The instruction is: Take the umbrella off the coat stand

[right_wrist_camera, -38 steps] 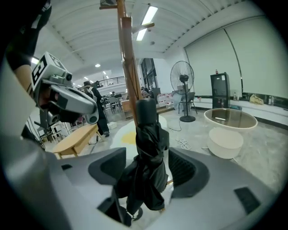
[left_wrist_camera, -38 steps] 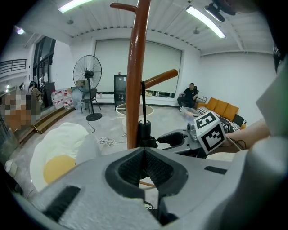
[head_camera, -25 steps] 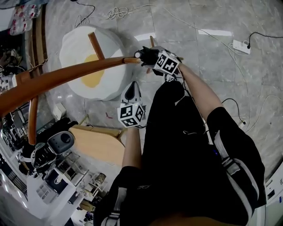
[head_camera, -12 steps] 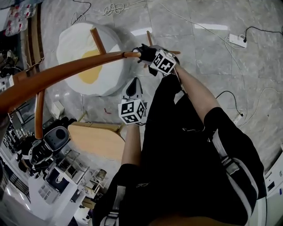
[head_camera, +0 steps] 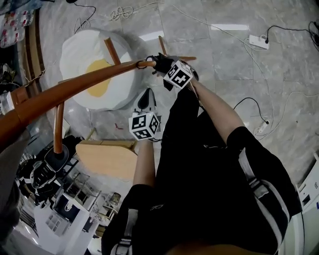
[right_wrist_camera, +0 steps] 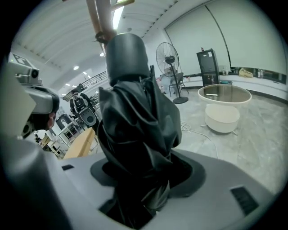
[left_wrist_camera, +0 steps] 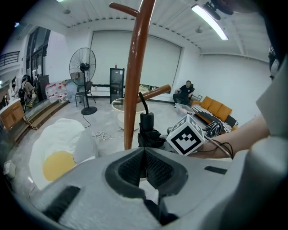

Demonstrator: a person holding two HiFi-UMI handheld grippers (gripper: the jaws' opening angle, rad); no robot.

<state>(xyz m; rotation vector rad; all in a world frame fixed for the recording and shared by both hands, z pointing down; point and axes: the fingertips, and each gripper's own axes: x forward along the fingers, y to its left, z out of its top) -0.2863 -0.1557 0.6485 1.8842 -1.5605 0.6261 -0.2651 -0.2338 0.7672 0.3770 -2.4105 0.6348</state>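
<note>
Closest in, the left gripper (left_wrist_camera: 145, 168) hovers with its ribbed pads pressed together on nothing, between the person's body and the stand in the head view. Just beyond it, the right gripper (right_wrist_camera: 139, 179) is clenched on the folded black umbrella (right_wrist_camera: 135, 117). Its jaws bite into the bunched canopy fabric, not the hard handle (right_wrist_camera: 126, 49) that sticks out past them. The umbrella sits just beside the brown pole of the coat stand (left_wrist_camera: 135, 81), under a short wooden arm (left_wrist_camera: 155, 92) that slants out from the pole. A thin black strap (left_wrist_camera: 142, 99) rises from the handle toward that arm; whether it is looped over the arm I cannot tell.

That strap is the main hazard, in my judgement. If it is hooked, a pull straight away from the pole would drag the whole stand and could tip it. The strap needs to come up and off the arm's end first. The hold on loose cloth is a second worry: the fabric may slide or unfurl, and the umbrella could sag or drop. With the left gripper closed and empty, nothing steadies the pole.

Farther out on the marble floor lie a fried-egg cushion (head_camera: 94, 74), loose cables (head_camera: 134, 11) and a power strip (head_camera: 257, 41). A backward step could catch on the cables.
</note>
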